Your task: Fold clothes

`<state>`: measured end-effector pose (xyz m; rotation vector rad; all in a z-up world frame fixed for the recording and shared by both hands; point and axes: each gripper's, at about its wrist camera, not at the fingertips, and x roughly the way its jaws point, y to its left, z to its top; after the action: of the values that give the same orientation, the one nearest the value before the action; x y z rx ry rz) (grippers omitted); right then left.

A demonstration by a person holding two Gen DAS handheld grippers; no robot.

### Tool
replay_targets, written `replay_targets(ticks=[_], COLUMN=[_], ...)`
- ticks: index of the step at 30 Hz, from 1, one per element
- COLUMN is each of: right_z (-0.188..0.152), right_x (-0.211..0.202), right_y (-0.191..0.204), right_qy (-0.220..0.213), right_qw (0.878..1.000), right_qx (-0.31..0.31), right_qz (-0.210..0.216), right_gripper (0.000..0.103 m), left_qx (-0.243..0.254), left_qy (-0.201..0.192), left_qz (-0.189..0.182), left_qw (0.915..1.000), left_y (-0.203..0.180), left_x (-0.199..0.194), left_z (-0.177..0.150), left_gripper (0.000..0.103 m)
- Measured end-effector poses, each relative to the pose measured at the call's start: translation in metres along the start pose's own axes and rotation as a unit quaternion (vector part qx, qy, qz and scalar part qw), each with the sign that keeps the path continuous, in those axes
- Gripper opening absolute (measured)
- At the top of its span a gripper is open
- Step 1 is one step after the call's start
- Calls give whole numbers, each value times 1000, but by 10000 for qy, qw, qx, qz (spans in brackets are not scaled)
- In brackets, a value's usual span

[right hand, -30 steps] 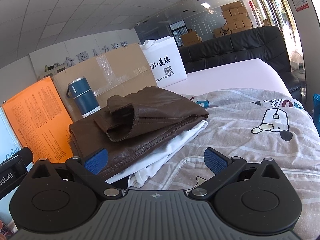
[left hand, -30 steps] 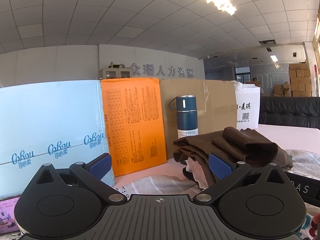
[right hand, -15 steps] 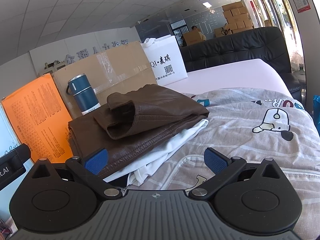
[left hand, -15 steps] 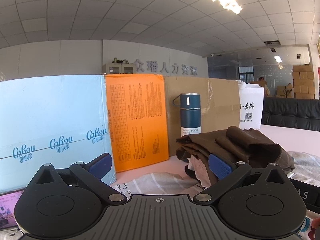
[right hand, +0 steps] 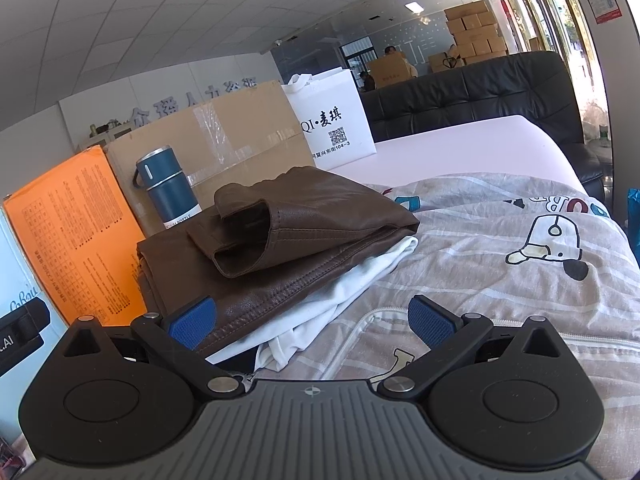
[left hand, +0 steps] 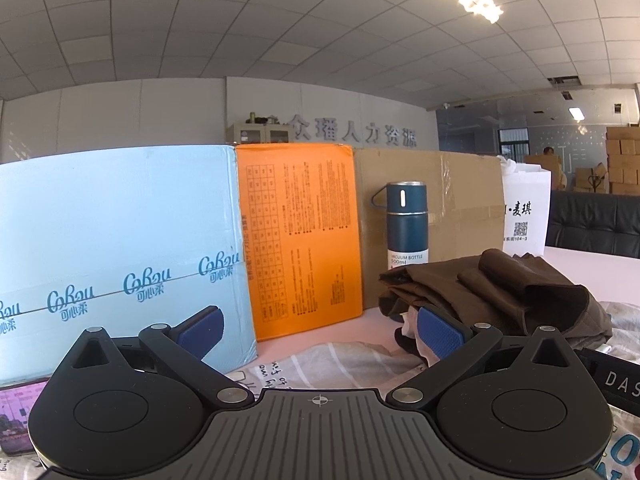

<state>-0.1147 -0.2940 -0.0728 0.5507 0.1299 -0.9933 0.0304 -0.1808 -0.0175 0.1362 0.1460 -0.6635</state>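
Fingers spread wide before glossy, creased brown leather jacket.

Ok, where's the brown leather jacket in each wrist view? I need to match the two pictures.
Left wrist: the brown leather jacket lies right of centre, behind the left gripper's right finger.
Right wrist: the jacket lies centre-left, folded atop a white garment, ahead of the right gripper.
Shared landmark: the blue vacuum bottle, standing just behind the jacket.
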Motion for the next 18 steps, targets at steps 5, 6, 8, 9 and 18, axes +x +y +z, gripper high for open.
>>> replay_targets(ticks=[5,6,8,9,18], right_z=[0,0,0,0,0], right_x=[0,0,-1,-1,-1], right_y=[0,0,0,0,0], right_qy=[1,0,-3,-4,-8], right_qw=[10000,10000,10000,10000,10000], right_qx=[3,4,0,-2,5], right_qz=[8,10,8,9,20], right_gripper=[103,103,103,103,103], left_qx=[2,1,-11,-17,6], left_qy=[-35,-48,-63,-67,-52], left_qz=[-39,-38,-33,-27,-30], left_qw=[10000,10000,10000,10000,10000], left_y=[-1,-1,0,0,0], left_x=[-1,-1,-2,-2,-3], left_z=[0,1,1,0,0], left_gripper=[103,103,103,103,103])
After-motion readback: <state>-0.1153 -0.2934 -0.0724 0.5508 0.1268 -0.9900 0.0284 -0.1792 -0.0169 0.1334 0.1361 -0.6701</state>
